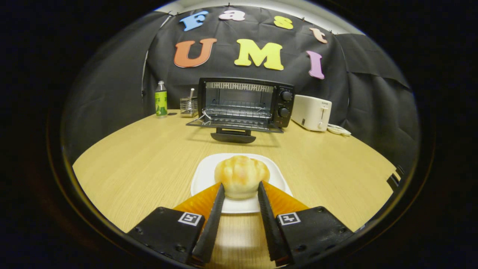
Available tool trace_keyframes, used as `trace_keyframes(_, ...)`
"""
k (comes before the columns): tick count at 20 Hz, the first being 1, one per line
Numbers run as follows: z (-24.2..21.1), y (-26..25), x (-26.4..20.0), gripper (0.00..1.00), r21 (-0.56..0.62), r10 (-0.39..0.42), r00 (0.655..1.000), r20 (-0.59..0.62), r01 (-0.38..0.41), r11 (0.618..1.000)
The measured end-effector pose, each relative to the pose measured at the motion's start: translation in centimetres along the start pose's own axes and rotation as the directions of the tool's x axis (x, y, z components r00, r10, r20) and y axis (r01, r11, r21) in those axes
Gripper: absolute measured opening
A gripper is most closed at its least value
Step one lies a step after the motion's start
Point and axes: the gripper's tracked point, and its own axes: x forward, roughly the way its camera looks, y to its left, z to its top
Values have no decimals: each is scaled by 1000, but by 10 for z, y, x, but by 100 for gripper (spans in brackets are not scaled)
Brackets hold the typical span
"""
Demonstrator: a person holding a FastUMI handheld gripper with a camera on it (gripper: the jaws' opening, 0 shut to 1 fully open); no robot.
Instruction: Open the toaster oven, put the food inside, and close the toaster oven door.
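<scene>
Both tool (pixel 241 185) fingers against round bun (pixel 241 175)

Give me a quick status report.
Gripper fingers touching both sides of the bun on the white plate. Toaster oven door down, open. Table between looks clear.

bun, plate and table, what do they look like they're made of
Bun: looks like soft baked bread, glossy golden crust, though it could be a replica. Plate: smooth white, probably ceramic or plastic. Table: pale wood-grain top, likely laminate with a matte finish. The gripper has its jaws at the bun's two sides; firm contact is unclear.
</scene>
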Motion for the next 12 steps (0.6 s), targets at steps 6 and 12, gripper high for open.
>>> trace_keyframes(6, 0, 2, 0, 40, -6, -20, 1000, 14, 20, 1000)
trace_keyframes(12, 3, 1, 5, 100, -25, -21, 1000, 6, 21, 999)
